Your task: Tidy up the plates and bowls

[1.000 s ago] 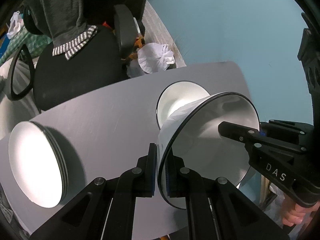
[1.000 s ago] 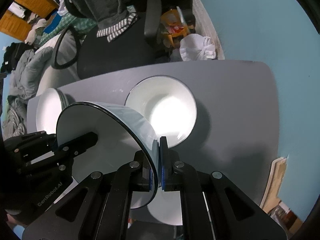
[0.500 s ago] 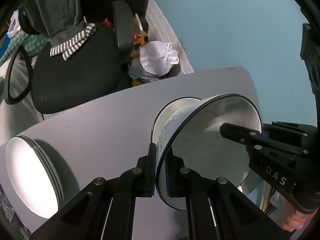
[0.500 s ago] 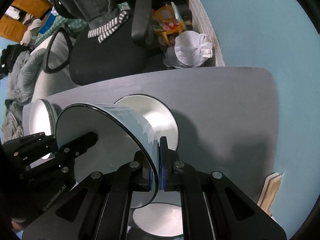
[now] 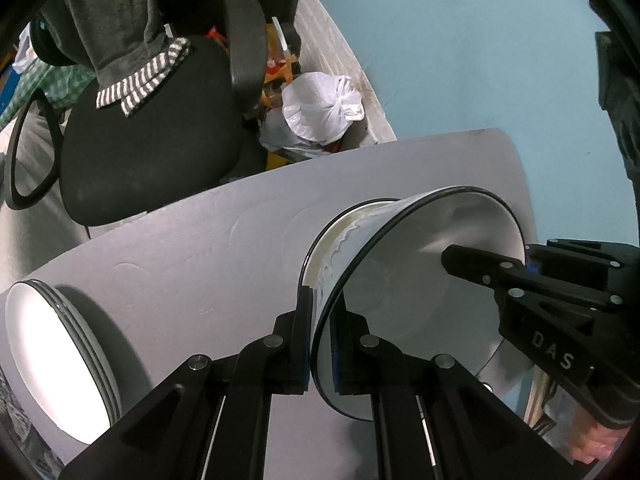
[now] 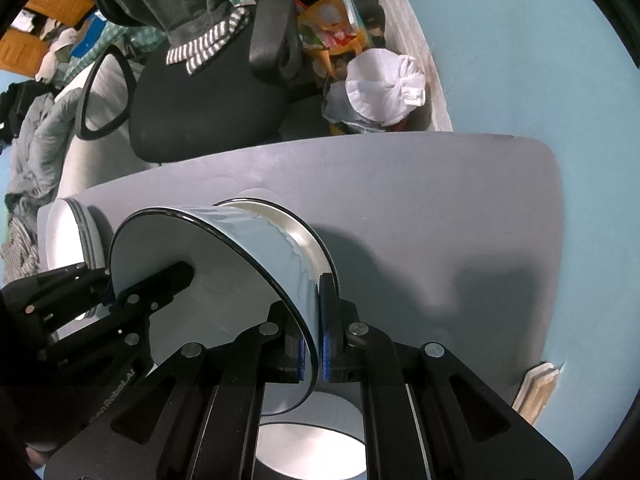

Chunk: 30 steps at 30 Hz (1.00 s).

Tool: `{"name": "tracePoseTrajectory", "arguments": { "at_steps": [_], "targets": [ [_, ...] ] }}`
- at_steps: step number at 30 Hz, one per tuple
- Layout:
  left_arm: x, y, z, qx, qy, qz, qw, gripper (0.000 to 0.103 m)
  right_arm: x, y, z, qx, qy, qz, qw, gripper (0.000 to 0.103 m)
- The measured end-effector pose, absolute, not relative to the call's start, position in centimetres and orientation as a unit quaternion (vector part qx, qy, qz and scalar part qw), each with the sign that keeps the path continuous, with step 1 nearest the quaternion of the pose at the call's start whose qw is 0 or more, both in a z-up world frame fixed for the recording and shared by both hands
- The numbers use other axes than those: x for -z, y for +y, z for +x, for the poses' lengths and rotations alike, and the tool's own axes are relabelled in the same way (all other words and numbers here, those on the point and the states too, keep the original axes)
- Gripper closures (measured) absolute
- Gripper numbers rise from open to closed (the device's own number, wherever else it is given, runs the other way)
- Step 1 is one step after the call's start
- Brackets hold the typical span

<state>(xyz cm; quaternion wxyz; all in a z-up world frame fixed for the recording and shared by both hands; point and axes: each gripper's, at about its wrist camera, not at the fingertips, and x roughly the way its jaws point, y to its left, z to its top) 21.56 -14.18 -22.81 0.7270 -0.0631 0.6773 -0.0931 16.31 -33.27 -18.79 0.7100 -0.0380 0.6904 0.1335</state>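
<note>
— White bowl, black-rimmed, is pinched on opposite rims: the left gripper squeezes one edge, the right gripper the other.

— Where does it sit relative to the second bowl?

— Directly over the second bowl on the grey table, its base apparently inside that bowl's mouth; whether they touch, I cannot tell.

— Why two grippers on one bowl?

— My guess: gripping both rims holds it level, so it nests squarely without tipping.

— And the plates?

— A stack of white plates rests well to the left of that second bowl, near the table edge. A further white bowl lies on the near side of it, under the right gripper.

— What's beyond?

— A black office chair behind the table, and a knotted white plastic bag on the floor.
</note>
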Motion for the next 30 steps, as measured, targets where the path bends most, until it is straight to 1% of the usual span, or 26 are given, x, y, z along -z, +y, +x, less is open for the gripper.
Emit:
{"name": "tracePoseTrajectory", "arguments": {
  "at_steps": [8,9,11,16,18,20,21,26,27,28,30],
  "targets": [
    [23.3,-14.8,21.7,0.097,0.682,-0.045,0.723,0.096,18.9,-33.6,16.8,-0.133,0.695,-0.036,0.705,0.096],
    [23.3,-14.8,21.7,0.095,0.684,-0.043,0.722,0.096,18.9,-33.7,16.8,-0.132,0.696,-0.035,0.705,0.094],
    [23.3,-14.9,21.7,0.093,0.684,-0.041,0.722,0.096,19.0,-33.8,17.0,-0.134,0.700,-0.029,0.701,0.091],
    [22.9,-15.4,21.8,0.092,0.686,-0.019,0.721,0.095,19.2,-33.9,17.0,-0.128,0.709,-0.036,0.693,0.091],
    [22.7,-15.7,21.8,0.085,0.686,-0.002,0.723,0.092,19.2,-33.8,16.8,-0.128,0.709,-0.040,0.693,0.091],
    [22.3,-15.9,21.6,0.071,0.681,0.024,0.729,0.075,19.1,-33.7,16.8,-0.129,0.707,-0.042,0.694,0.090],
    [22.0,-16.0,21.5,0.069,0.675,0.033,0.734,0.073,19.0,-33.7,16.8,-0.130,0.707,-0.042,0.694,0.090],
    [21.8,-15.5,21.2,0.070,0.672,0.036,0.736,0.073,18.7,-33.5,16.5,-0.129,0.701,-0.049,0.699,0.090],
    [21.8,-15.3,21.2,0.067,0.674,0.033,0.735,0.073,18.5,-33.5,16.4,-0.128,0.699,-0.051,0.702,0.088],
    [21.7,-15.1,21.2,0.065,0.674,0.029,0.735,0.072,18.3,-33.5,16.3,-0.127,0.696,-0.052,0.705,0.079],
    [21.5,-14.6,21.0,0.061,0.674,0.015,0.736,0.072,17.8,-33.5,16.2,-0.126,0.688,-0.054,0.713,0.068]
  ]
}}
